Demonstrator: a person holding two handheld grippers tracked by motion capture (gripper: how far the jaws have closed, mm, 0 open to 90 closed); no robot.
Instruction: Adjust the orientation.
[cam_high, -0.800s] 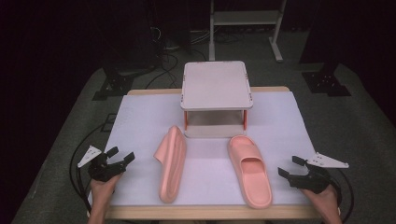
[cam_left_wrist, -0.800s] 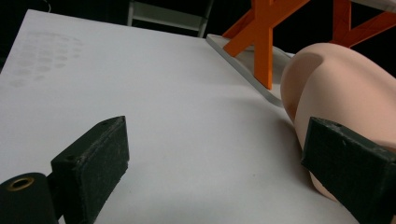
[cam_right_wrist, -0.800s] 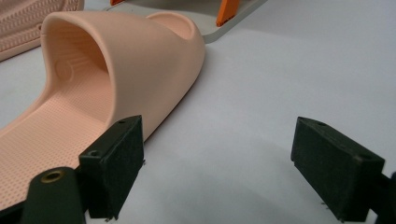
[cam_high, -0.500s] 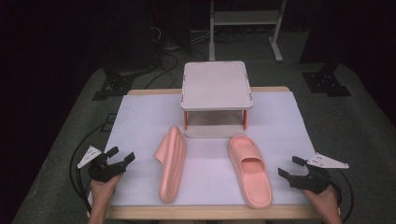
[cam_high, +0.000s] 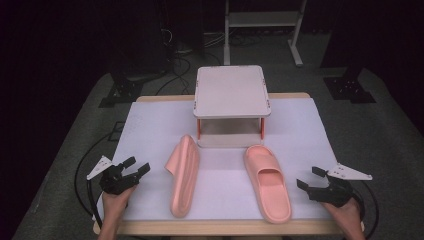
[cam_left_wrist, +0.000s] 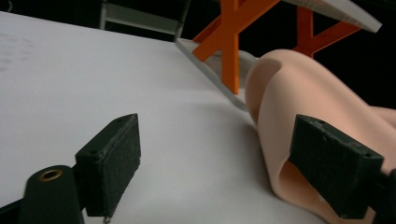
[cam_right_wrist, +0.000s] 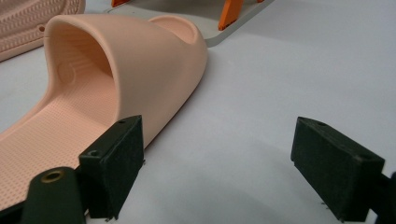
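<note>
Nothing has shifted over the last second: the left gripper (cam_high: 134, 171) and the right gripper (cam_high: 308, 178) rest released and empty. Before the small rack (cam_high: 231, 92), one slipper (cam_high: 184, 175) lies on edge, the other slipper (cam_high: 267, 182) flat. Work hasn't begun.

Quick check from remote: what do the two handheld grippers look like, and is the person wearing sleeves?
Both the left gripper and right gripper are black, with two blocky matte jaws, a brass-coloured eyelet, a grey three-cornered plate on top and a trailing black cable. No sleeves: forearms are bare.
</note>
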